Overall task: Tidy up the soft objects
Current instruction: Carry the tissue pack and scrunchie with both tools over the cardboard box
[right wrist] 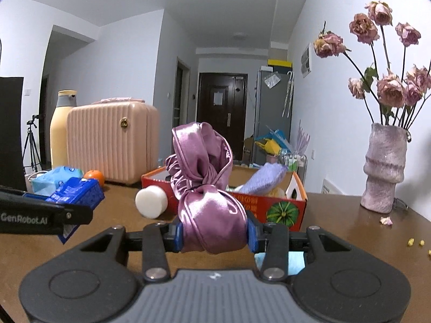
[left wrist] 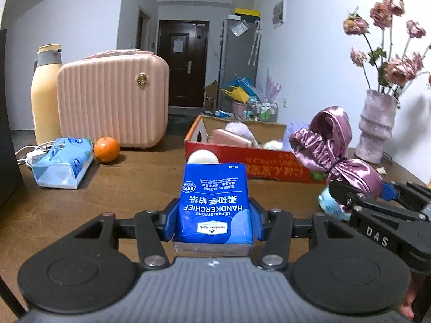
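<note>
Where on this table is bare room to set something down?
Bare wood lies between the orange and the red box, and between that box and the vase. The box itself and the tissue pack corner are crowded.

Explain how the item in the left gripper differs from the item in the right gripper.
The handkerchief pack is blue, flat-sided and printed with text; the satin bonnet is purple, shiny, plain and bunched into a knot. The pack keeps a boxy shape, while the bonnet bulges and flops above the pads. Both are clamped, one in the left gripper, one in the right gripper.
</note>
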The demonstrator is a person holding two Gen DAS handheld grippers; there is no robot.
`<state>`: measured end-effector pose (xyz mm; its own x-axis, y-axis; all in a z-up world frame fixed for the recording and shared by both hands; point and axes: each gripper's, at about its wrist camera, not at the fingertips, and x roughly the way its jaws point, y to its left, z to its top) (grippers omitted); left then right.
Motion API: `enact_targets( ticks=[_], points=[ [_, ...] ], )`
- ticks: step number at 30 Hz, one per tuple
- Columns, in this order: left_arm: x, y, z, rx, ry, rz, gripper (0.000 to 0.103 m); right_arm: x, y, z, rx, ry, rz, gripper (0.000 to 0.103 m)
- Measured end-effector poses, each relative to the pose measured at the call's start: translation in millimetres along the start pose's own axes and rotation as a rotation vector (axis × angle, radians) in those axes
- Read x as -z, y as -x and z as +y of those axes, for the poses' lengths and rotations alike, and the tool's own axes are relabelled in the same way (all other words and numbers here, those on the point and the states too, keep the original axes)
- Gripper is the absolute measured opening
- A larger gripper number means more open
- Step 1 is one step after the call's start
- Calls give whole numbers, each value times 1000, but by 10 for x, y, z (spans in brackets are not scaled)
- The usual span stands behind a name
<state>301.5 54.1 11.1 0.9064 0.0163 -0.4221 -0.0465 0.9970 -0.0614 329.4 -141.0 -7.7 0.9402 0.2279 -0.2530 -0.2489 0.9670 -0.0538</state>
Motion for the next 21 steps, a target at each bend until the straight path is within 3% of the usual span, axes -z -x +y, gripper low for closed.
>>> enact_targets(
  ticks=[21],
  points=[
    [-490,-584,-72,-30,43,-67,53,-394,-693,-287,47,-85,-73,42]
  ],
)
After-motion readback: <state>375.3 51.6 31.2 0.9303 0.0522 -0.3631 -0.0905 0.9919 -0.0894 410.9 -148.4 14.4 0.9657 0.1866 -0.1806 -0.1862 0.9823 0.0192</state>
